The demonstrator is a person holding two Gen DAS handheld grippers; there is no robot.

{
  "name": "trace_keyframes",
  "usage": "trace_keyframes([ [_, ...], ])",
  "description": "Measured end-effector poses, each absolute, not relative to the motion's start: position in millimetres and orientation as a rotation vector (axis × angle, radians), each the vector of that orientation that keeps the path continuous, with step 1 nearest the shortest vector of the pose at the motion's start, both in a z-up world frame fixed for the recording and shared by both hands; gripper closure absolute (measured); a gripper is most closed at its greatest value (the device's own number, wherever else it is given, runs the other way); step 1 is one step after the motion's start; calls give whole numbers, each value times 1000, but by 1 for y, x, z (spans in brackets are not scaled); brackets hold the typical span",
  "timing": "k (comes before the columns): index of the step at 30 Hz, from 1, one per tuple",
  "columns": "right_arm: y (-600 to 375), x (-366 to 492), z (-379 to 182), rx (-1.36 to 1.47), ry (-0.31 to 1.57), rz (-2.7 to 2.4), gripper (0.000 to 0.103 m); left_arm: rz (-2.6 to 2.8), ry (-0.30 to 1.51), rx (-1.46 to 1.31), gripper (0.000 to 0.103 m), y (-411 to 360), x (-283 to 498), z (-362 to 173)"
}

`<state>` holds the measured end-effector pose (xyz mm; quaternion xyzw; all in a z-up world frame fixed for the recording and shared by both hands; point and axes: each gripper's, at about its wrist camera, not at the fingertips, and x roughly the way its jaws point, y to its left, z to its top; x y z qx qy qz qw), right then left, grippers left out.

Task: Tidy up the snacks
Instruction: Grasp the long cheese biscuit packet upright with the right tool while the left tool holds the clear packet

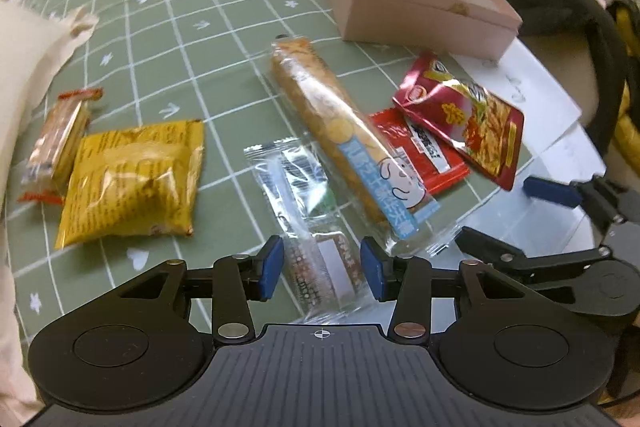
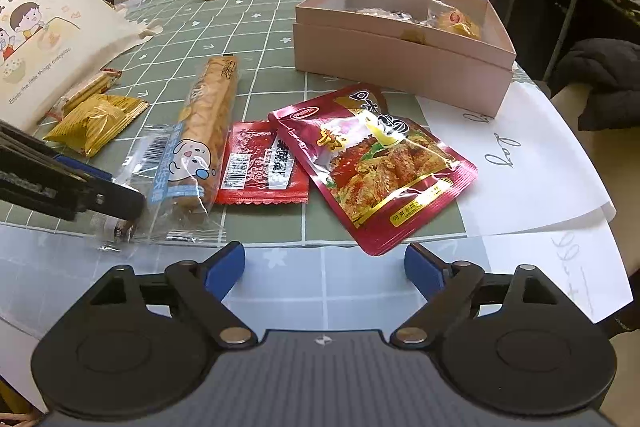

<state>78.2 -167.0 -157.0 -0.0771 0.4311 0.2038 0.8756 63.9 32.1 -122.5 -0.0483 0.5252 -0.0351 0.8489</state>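
Here the clear-wrapped snack bar [image 1: 320, 259] lies on the green checked tablecloth [image 1: 192, 39] between the left gripper [image 1: 322, 269] pads, which stand apart, not pressing. The right gripper [image 2: 324, 269] gapes wide, empty, just before the dark red pouch [image 2: 380, 163].

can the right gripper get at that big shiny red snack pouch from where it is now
Probably yes. The right gripper is open and sits just short of the red pouch, whose near corner pokes toward the gap between its jaws. Nothing lies between them.
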Motion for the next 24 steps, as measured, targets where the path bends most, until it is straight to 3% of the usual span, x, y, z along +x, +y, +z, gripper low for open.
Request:
trace_keyframes([
  [7, -169, 73, -159, -149, 886, 411, 12, -91, 1102, -69, 55, 31, 62, -124],
  [11, -166, 74, -162, -149, 907, 421, 0, -49, 1080, -123, 55, 33, 57, -123],
  [18, -162, 83, -157, -192, 998, 456, 1, -41, 1068, -150, 58, 32, 47, -122],
  [20, -165, 91, -149, -172, 1023, 477, 13, -48, 1074, -204, 59, 39, 42, -121],
  [24, -167, 103, -124, -92, 944, 501, 13, -16, 1076, -236, 59, 48, 27, -119],
])
